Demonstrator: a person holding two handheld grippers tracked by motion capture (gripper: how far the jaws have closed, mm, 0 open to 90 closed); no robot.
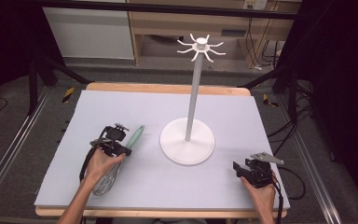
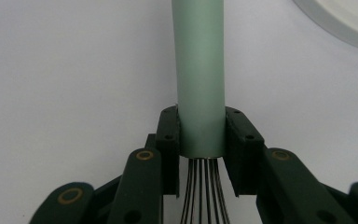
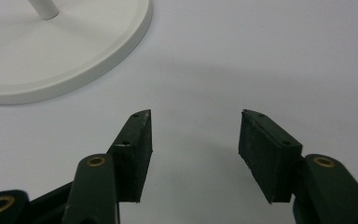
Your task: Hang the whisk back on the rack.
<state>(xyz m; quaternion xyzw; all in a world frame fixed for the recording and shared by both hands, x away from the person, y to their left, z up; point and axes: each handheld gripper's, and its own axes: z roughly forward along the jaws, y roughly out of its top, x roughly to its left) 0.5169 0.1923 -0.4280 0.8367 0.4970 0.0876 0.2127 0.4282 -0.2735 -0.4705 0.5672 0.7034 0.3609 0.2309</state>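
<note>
A whisk with a pale green handle [image 1: 135, 135] and steel wires [image 1: 105, 183] lies on the left part of the grey mat [image 1: 121, 105]. My left gripper [image 1: 121, 150] is shut on the handle's lower end, just above the wires. In the left gripper view both pads press the sides of the green handle [image 2: 200, 60], with the left gripper [image 2: 201, 114] pointing along it. My right gripper [image 1: 240, 168] rests near the mat's front right corner. In the right gripper view the right gripper [image 3: 196, 119] stands open over bare mat with nothing between its jaws.
A white stand with a round base [image 1: 186, 142], a tall pole [image 1: 193, 93] and a ring of hooks [image 1: 200, 46] on top stands mid-table. Its base rim [image 3: 74, 51] lies ahead-left of the right gripper, and its edge [image 2: 345, 23] is near the whisk's tip.
</note>
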